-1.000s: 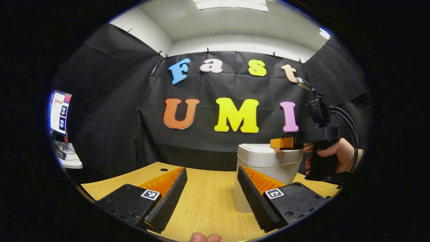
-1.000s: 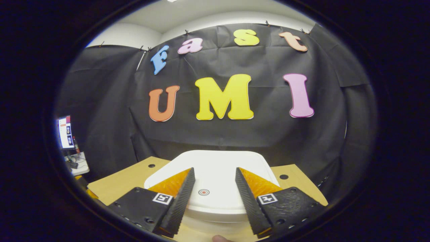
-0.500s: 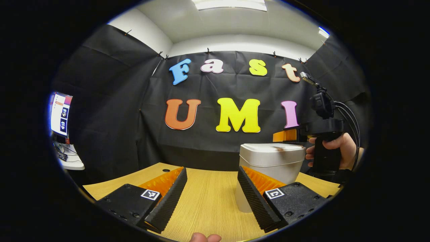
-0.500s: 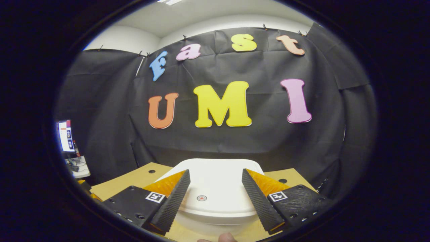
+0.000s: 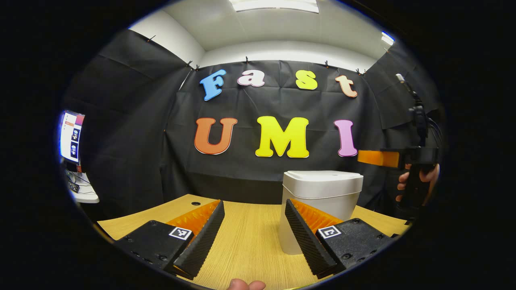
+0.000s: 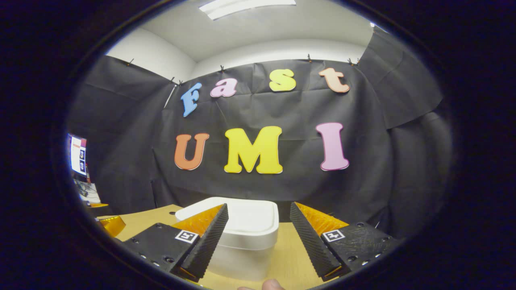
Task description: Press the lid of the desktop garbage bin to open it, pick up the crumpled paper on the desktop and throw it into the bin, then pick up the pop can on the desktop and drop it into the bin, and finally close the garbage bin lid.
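two handheld grippers are in a black-draped booth over a light wooden desk (image 5: 250,241). in the left gripper view, the left gripper (image 5: 254,209) fills the bottom of the frame, its fingers spread wide with nothing between them. the white plastic desktop bin (image 5: 320,205) stands at lower right of centre, its lid (image 5: 322,176) shut and flat. at the far right edge, a hand (image 5: 419,179) holds the right gripper (image 5: 377,158) above and beside the bin, apart from it. in the right gripper view, its fingers also stand wide apart and empty, the bin at bottom centre.
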Demonstrator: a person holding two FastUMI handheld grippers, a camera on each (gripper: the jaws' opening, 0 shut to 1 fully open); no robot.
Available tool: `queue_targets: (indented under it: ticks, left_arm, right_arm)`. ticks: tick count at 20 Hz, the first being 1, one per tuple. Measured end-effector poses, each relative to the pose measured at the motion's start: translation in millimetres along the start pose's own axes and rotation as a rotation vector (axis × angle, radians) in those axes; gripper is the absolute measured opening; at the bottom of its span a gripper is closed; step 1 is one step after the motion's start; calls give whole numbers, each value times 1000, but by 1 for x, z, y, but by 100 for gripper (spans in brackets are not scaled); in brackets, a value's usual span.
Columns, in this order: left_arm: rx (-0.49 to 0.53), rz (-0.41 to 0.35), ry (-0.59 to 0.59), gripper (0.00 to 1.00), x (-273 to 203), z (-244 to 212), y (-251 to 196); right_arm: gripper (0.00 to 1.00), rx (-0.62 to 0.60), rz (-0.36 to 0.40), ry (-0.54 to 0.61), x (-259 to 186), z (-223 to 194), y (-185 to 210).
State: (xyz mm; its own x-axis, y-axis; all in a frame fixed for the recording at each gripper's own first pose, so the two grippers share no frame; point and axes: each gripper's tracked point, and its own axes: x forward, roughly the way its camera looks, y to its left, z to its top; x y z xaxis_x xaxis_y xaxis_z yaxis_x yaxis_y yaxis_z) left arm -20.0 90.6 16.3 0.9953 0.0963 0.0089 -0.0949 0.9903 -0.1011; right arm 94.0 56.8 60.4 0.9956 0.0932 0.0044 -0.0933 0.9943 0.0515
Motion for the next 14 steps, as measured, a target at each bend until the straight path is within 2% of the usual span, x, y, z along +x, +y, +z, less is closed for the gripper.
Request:
queue_targets:
  ticks: [2, 3, 4, 5, 7, 9, 12, 13, 14]
  left_arm:
    - [10, -7, 3, 98, -1, -1, -7]
    - [13, -12, 3, 98, 0, -2, -10]
    - [15, -19, 3, 98, 0, -2, -14]
    - [17, -26, 4, 98, 0, -3, -19]
    - [25, -31, 12, 97, -1, -7, -25]
    - [38, -16, 21, 98, 0, -9, -28]
    - [46, -12, 25, 97, 0, -11, -35]
    - [41, -14, 26, 97, -1, -12, -38]
    - [36, -18, 24, 97, -1, -11, -41]
  right_arm:
    - [96, 3, -20, 5, -22, -19, -12]
    - [92, 9, -31, 6, -33, -27, -20]
    - [95, 20, -45, 0, -44, -32, -28]
    - [92, 28, -52, -10, -52, -36, -34]
    - [95, 39, -40, -25, -64, -46, -41]
    - [95, 52, -66, -2, -71, -64, -55]
    - [95, 31, -63, 45, -83, -94, -53]
    - [92, 17, -66, 58, -86, -100, -52]
    - [95, 7, -72, 64, -90, -104, -53]
